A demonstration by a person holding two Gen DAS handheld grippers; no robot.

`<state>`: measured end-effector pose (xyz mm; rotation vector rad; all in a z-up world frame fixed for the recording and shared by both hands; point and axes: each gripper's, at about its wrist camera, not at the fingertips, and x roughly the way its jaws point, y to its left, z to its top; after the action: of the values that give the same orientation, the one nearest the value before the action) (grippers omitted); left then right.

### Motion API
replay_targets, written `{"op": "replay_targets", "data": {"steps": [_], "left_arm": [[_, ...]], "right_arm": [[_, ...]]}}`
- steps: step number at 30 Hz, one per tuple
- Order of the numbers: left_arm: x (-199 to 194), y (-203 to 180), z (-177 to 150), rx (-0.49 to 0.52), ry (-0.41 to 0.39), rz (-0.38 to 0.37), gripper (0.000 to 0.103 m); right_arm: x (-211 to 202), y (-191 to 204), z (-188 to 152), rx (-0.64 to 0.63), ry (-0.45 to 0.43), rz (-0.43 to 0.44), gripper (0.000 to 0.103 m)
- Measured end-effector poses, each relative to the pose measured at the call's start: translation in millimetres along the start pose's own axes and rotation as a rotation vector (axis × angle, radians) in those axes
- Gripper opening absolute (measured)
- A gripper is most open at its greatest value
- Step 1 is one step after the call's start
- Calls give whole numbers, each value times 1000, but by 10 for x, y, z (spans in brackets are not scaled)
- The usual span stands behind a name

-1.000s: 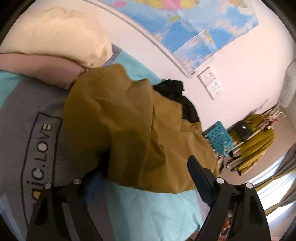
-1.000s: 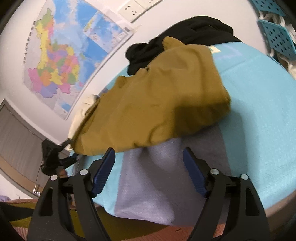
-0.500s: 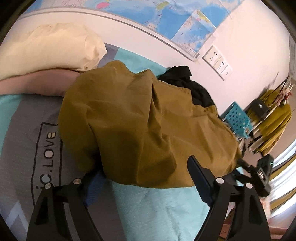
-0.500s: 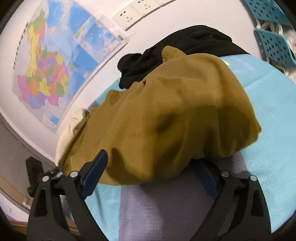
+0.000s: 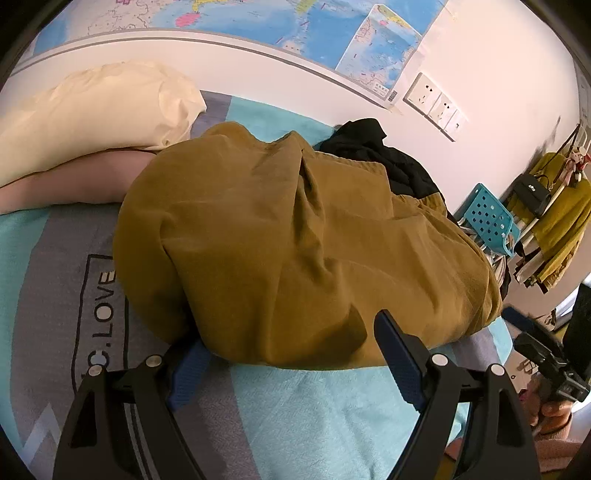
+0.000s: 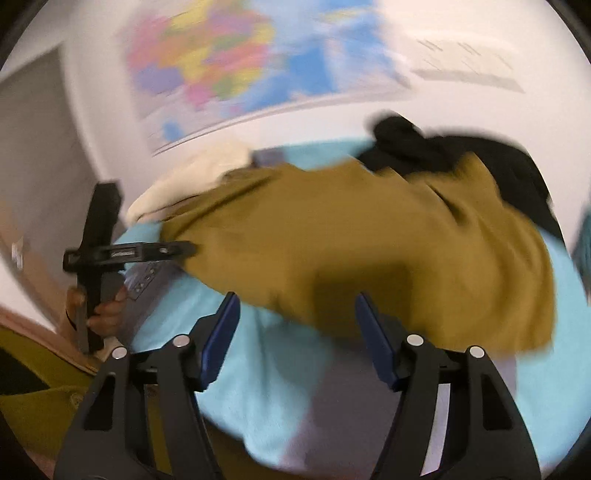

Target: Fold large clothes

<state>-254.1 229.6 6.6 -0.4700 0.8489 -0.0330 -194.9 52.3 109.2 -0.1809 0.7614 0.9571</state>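
A large mustard-brown garment point(image 5: 295, 240) lies bunched on the turquoise and grey bed cover point(image 5: 314, 413); it also shows in the blurred right wrist view point(image 6: 369, 251). My left gripper point(image 5: 291, 354) is open at the garment's near edge, its left fingertip point(image 5: 188, 365) tucked under the cloth. My right gripper point(image 6: 299, 332) is open and empty, just in front of the garment's near edge. The left gripper shows in the right wrist view point(image 6: 184, 249), touching the cloth's left end. The right gripper shows at the right edge of the left wrist view point(image 5: 517, 321).
A black garment point(image 5: 384, 155) lies behind the brown one, by the wall. A cream pillow point(image 5: 96, 110) lies at the bed's head. A blue perforated crate point(image 5: 487, 218) and a clothes rack point(image 5: 554, 218) stand off the bed's far end. Maps point(image 5: 295, 22) hang on the wall.
Both grippers stay open. The left gripper has come in lower, to the garment's edge. The right gripper has swung fast to the left along the near edge, blurring its view.
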Motion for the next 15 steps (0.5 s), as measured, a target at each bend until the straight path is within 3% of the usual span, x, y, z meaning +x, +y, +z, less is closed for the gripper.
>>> {"op": "replay_targets", "data": {"steps": [5, 8, 10, 11, 12, 13, 15], "left_arm": [[-27, 76, -13, -27, 15, -24, 82], [-64, 144, -19, -52, 17, -46, 82], [-96, 181, -24, -67, 13, -61, 82], [-108, 184, -24, -71, 14, -64, 82], [-122, 186, -23, -73, 11, -65, 82], [-136, 185, -26, -70, 14, -69, 82], [-144, 181, -39, -67, 25, -94, 83]], "right_arm": [[762, 550, 150, -293, 72, -24, 69], [1076, 813, 122, -473, 87, -48, 76], [1224, 877, 115, -530, 103, -57, 75], [1280, 906, 108, -555, 106, -72, 72], [1353, 931, 104, -591, 119, -93, 58], [1369, 943, 110, -619, 110, -97, 52], [1354, 883, 189, -587, 105, -57, 26]]}}
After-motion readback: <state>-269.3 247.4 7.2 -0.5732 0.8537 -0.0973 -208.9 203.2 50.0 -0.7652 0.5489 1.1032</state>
